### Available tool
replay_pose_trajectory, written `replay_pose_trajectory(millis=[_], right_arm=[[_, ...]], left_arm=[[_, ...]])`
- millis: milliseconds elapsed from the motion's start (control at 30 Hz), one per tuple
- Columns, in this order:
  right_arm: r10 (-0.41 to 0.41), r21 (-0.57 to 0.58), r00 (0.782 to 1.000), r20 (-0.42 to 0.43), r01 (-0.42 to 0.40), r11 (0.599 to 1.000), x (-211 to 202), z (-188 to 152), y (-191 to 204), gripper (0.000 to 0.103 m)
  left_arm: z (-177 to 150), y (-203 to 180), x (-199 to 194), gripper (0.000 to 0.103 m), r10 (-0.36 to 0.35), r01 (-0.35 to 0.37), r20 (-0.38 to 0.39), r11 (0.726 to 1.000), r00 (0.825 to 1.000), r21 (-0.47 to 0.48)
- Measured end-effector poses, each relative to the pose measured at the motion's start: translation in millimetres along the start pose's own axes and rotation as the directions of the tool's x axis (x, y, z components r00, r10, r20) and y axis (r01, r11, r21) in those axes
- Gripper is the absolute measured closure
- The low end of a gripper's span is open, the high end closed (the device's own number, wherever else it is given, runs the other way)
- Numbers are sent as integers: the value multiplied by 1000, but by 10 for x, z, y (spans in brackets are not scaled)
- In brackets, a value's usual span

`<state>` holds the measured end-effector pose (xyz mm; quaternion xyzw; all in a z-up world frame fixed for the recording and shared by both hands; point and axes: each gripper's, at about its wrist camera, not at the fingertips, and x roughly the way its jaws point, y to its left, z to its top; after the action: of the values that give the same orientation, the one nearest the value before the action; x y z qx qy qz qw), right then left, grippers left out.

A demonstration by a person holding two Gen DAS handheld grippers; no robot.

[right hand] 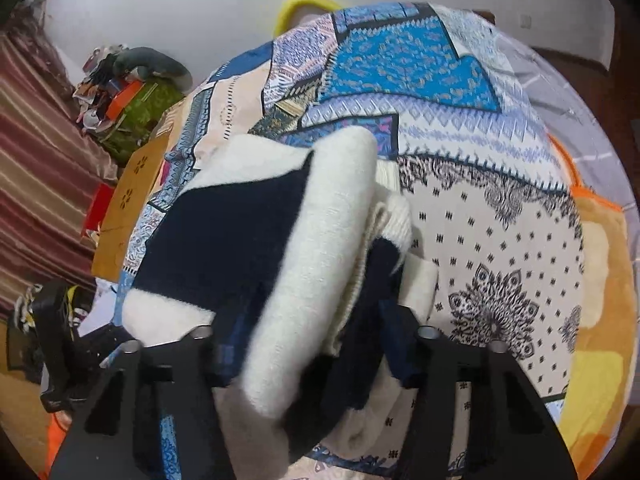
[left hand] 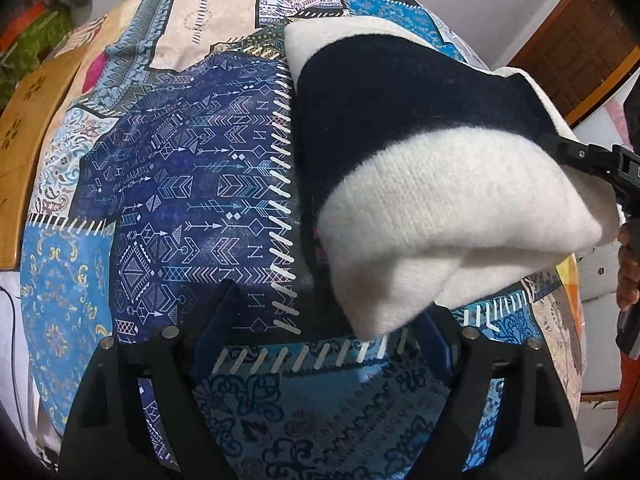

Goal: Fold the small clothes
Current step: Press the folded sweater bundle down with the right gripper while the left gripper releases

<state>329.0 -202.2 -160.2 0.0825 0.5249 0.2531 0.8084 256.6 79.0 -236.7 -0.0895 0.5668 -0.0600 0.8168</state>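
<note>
While the right gripper pinches the knit sweater above the patterned bed cover, the left gripper hangs open; the garment looks soft, light, floppy; grip the doubled edges.

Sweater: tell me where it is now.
The folded sweater is at the right of the left wrist view, over the patchwork bedspread, gripped by the right gripper.

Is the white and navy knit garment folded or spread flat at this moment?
Folded. The white and navy knit garment is doubled into stacked layers, bunched between the right gripper fingers, above the patchwork bedspread.
</note>
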Motion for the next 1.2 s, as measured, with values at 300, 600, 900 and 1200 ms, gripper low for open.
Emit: replay_pose_trajectory(millis=[300,600,900,1200], right_arm=[[19,-125,996,91,-7,992,-326,161,322,78],[62,-205,983,174,-25,978,-637,226,611,80],[16,-137,992,125,1,991,-516,88,249,80],[9,-40,999,42,-7,999,-259,-226,-159,78]], left_arm=[[13,-82,-199,20,52,-52,108,999,993,-1],[-73,-5,-217,21,98,-96,109,995,989,-27],[-111,116,-163,21,90,-84,75,993,993,-82],[-141,168,-250,21,94,-89,69,993,993,-72]])
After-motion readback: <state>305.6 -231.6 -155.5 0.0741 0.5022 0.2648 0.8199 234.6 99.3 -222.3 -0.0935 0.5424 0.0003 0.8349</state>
